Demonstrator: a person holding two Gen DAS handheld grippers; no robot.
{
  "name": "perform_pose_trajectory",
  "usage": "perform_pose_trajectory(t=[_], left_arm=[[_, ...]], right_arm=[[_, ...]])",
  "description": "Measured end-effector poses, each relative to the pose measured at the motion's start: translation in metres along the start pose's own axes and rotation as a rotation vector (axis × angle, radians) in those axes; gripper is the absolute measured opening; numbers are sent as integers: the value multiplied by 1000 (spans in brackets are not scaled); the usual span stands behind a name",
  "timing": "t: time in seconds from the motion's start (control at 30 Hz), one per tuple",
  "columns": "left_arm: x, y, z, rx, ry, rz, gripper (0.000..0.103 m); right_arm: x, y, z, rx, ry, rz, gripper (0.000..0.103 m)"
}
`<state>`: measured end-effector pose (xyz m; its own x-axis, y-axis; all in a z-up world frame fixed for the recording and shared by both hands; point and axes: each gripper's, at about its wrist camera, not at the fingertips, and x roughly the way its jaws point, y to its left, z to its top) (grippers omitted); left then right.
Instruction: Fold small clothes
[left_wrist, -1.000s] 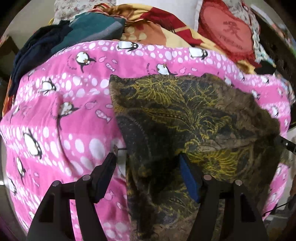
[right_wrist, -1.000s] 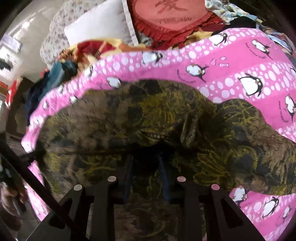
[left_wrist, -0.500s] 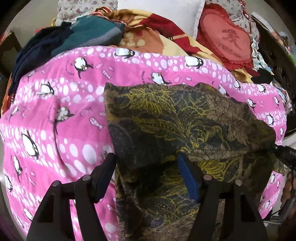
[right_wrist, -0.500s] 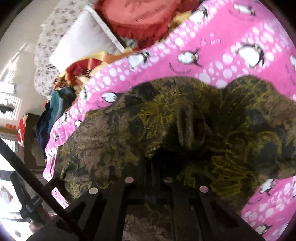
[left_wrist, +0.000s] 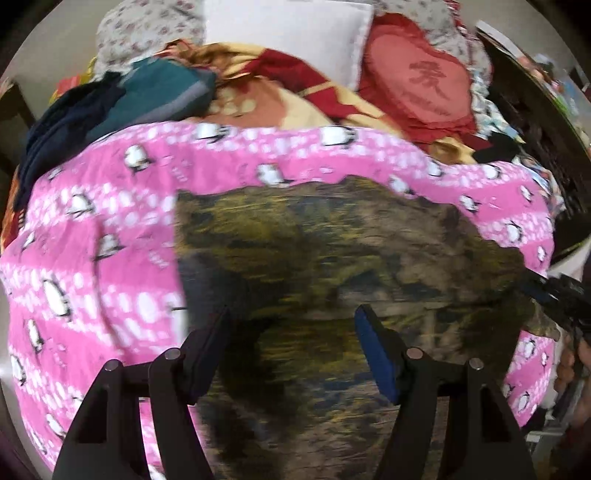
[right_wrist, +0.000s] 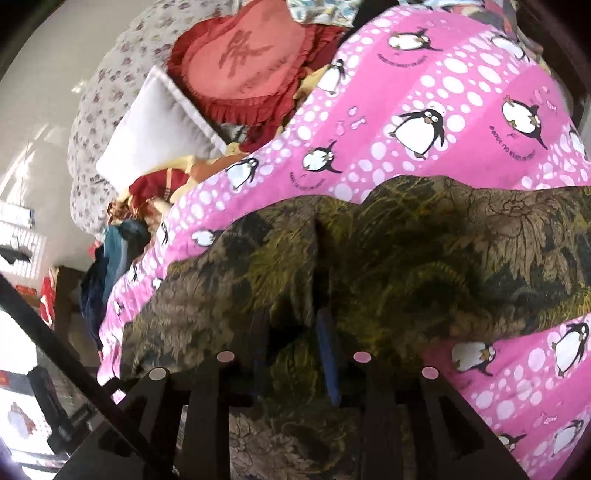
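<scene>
On the pink penguin blanket (left_wrist: 110, 206) lies the dark flowered cloth (left_wrist: 332, 251). My left tongs (left_wrist: 291, 339) hover apart above its near edge; my right tongs (right_wrist: 295, 343), just opening, straddle a fold. Next I regrip and fold.

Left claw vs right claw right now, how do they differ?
The left claw stands wide open, empty, above the dark floral garment. The right claw stands much narrower, with a fold of that garment bunched between its fingers; its jaws have just been opening. Both point down at the same garment on the pink penguin blanket.
</scene>
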<state>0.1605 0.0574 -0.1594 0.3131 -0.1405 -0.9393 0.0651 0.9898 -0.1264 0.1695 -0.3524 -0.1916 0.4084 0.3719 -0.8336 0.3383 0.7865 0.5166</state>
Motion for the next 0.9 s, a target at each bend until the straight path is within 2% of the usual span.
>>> perform_pose_trajectory(t=[0.1, 0.13, 0.17, 0.23, 0.3, 0.37, 0.4, 0.43, 0.47, 0.53, 0.57, 0.77, 0.9], left_arm=[[10, -26, 1, 22, 15, -29, 68], [14, -34, 1, 27, 20, -39, 68], [18, -44, 1, 34, 27, -51, 68], [25, -64, 0, 57, 35, -68, 68], [33, -84, -3, 88, 50, -79, 68], [38, -99, -6, 108, 68, -86, 68], [40, -106, -7, 115, 73, -92, 68], [40, -113, -8, 121, 77, -102, 68], [40, -119, -9, 129, 78, -111, 68], [40, -130, -10, 142, 79, -121, 68], [40, -136, -9, 149, 80, -129, 69], [47, -150, -6, 144, 92, -155, 72], [54, -153, -9, 150, 104, -143, 72]], right_arm=[[19, 4, 3, -45, 23, -10, 28], [23, 4, 2, -56, 33, -12, 9], [24, 4, 2, -72, 34, -30, 6], [20, 4, 0, -104, 12, -58, 6], [26, -1, -2, -131, 41, -84, 6], [25, -7, -3, -133, 49, -67, 7], [16, -13, -4, -110, 32, -37, 13], [4, -20, -5, -82, 10, -25, 23], [-11, -30, -8, -46, -23, -14, 30], [-45, -62, -17, 39, -100, -29, 56], [-60, -81, -21, 79, -136, -50, 60], [-131, -225, -42, 391, -316, -230, 60], [-154, -287, -53, 575, -405, -217, 60]])
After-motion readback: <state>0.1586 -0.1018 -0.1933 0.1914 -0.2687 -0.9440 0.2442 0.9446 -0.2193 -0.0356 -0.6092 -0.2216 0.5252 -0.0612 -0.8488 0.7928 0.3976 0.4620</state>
